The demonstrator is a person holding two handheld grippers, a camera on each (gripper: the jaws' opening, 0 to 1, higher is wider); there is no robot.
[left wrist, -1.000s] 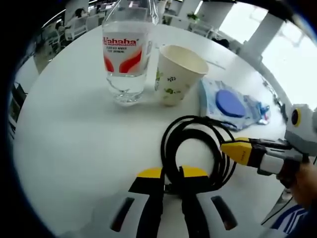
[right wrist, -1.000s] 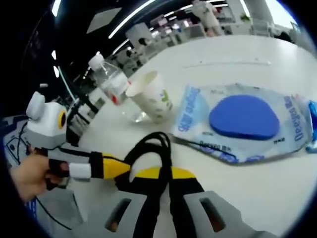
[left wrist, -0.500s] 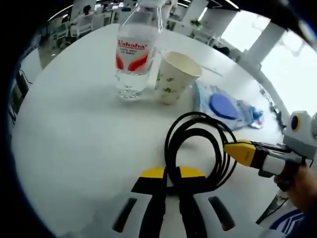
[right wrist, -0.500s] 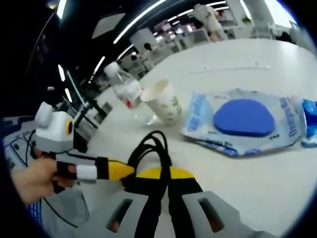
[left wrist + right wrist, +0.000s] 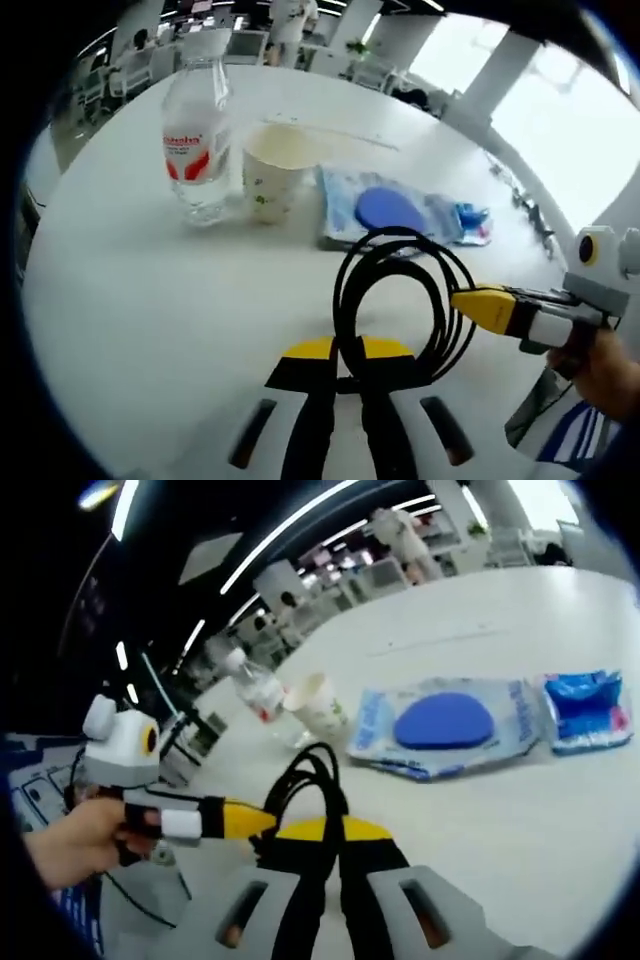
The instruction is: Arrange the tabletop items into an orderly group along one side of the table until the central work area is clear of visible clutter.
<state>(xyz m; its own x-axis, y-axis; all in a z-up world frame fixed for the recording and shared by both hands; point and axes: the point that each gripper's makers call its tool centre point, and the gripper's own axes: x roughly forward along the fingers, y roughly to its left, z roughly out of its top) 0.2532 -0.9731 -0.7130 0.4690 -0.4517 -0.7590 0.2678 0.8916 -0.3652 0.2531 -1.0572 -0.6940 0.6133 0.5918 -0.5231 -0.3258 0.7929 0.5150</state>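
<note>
A coiled black cable (image 5: 392,300) is pinched at its bottom by the left gripper (image 5: 348,372), whose jaws are pressed onto it. The same cable (image 5: 305,790) is also pinched by the right gripper (image 5: 332,842). The coil is held just above the white table (image 5: 150,300). Farther back, a water bottle (image 5: 198,140) and a paper cup (image 5: 273,178) are set side by side. Next to them a clear packet with a blue disc (image 5: 445,725) is laid flat, with a small blue packet (image 5: 583,708) just beside it.

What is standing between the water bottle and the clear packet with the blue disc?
A paper cup stands between the water bottle and the packet, close beside the bottle. The left gripper view shows it best; the right gripper view shows it too.
</note>
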